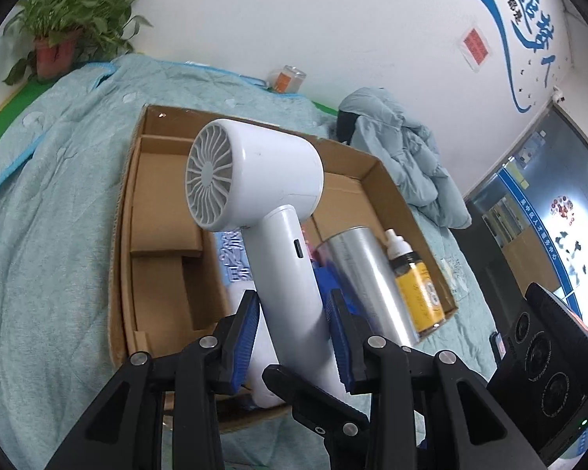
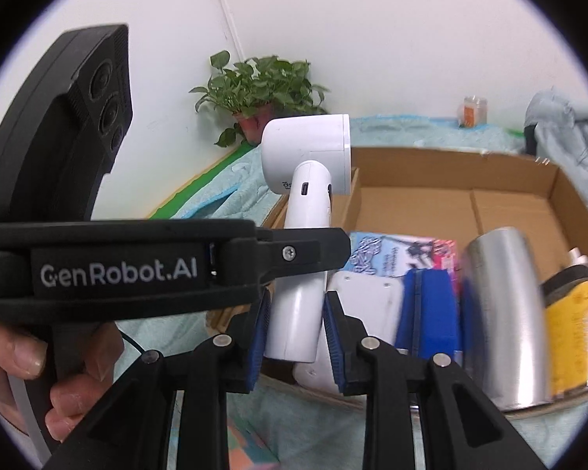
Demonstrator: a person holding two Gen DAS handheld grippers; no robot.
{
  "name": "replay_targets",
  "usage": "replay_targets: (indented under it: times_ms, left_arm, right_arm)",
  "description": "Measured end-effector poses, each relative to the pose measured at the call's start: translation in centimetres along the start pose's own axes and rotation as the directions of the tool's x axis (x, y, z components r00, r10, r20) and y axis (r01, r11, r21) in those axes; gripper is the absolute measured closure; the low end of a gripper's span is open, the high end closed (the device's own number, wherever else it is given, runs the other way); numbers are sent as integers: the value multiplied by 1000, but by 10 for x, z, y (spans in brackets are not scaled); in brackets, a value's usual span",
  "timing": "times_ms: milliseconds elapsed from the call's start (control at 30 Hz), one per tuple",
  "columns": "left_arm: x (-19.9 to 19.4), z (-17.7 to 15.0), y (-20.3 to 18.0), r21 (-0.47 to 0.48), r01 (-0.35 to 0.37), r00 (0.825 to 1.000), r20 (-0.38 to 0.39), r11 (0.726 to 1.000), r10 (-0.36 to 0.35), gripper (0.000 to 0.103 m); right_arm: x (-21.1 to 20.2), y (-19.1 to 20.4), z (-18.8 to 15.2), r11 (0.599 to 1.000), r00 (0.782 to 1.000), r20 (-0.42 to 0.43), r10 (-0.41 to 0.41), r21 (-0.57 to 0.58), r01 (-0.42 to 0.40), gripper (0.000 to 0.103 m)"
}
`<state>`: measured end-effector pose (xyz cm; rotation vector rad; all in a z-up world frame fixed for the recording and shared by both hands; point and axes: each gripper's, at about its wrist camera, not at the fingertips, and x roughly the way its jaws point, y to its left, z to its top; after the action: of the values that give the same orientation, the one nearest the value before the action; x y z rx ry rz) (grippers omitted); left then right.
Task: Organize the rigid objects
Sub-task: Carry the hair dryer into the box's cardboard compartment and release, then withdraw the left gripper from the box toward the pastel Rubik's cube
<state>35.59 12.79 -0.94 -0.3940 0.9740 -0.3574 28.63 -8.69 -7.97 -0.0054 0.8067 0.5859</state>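
Observation:
A white hair dryer (image 1: 254, 180) is held upright above a shallow cardboard box (image 1: 156, 211). My left gripper (image 1: 294, 325) is shut on its handle, blue pads on both sides. In the right wrist view the dryer (image 2: 305, 149) stands with its handle between the pads of my right gripper (image 2: 296, 333), which is also shut on it. The left gripper's black body (image 2: 137, 270) crosses in front. The box (image 2: 450, 196) holds a silver can (image 1: 368, 274), a yellow spray bottle (image 1: 415, 286), a blue item (image 2: 431, 309) and a white device (image 2: 364, 297).
The box lies on a teal quilt (image 1: 51, 215) over a bed. A potted plant (image 1: 70, 27) stands at the far corner by the wall. A small jar (image 1: 288, 78) and a crumpled light-blue jacket (image 1: 403, 156) lie behind the box.

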Motion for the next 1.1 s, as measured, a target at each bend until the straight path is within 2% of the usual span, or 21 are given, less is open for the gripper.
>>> replay_targets:
  times_ms: [133, 333, 367, 400, 433, 500, 533, 567, 700, 867, 900, 967, 1000, 1033, 1100]
  left_arm:
    - [9, 1, 25, -27, -20, 1000, -7, 999, 19, 71]
    - [22, 6, 59, -89, -7, 999, -31, 996, 4, 69]
    - [22, 7, 65, -104, -28, 999, -28, 994, 25, 66]
    - [21, 7, 68, -111, -39, 999, -22, 993, 37, 59]
    - [18, 6, 68, -113, -38, 999, -11, 993, 37, 50]
    - [6, 3, 69, -113, -19, 999, 29, 993, 22, 37]
    - [-1, 0, 69, -112, -25, 998, 48, 993, 31, 32]
    - [-7, -4, 63, -106, -31, 998, 56, 994, 37, 31]
    - [-28, -24, 46, -29, -65, 995, 78, 997, 68, 31]
    - [-47, -55, 25, 6, -106, 987, 120, 994, 104, 30]
    - [-51, -63, 23, 6, -132, 983, 130, 991, 130, 30]
    - [-57, -82, 22, -9, -162, 976, 144, 987, 161, 25]
    - [-59, -90, 23, -16, -154, 978, 143, 988, 154, 18]
    - [-59, -99, 24, -24, -142, 980, 136, 990, 144, 16]
    - [-54, -121, 31, -57, -115, 990, 80, 992, 119, 16]
  right_arm:
    - [22, 4, 4, 999, 999, -44, 21, 28, -20, 76]
    - [48, 6, 11, 995, 994, -97, 49, 90, -40, 76]
    - [50, 5, 11, 992, 993, -101, 60, 113, -48, 73]
    - [50, 4, 9, 987, 991, -100, 89, 144, -74, 70]
    - [49, 4, 8, 981, 989, -89, 118, 162, -102, 65]
    - [39, 8, 1, 978, 988, -37, 151, 151, -144, 44]
    - [33, 10, -2, 982, 991, -10, 133, 137, -130, 27]
    - [26, 10, -7, 986, 994, 15, 110, 124, -111, 24]
    - [4, 14, -32, 996, 998, 28, 60, 59, -62, 24]
    - [-18, 13, -57, 1000, 999, 38, -8, 8, 8, 24]
    - [-22, 12, -61, 1000, 999, 36, -13, 2, 13, 24]
    - [-28, 12, -64, 1000, 1000, 31, -6, -25, 7, 24]
    - [-33, 13, -66, 999, 999, 36, -9, -49, 10, 24]
    - [-36, 14, -67, 998, 999, 40, -2, -68, 5, 24]
    - [-46, 12, -78, 993, 997, 14, 74, -92, -72, 23]
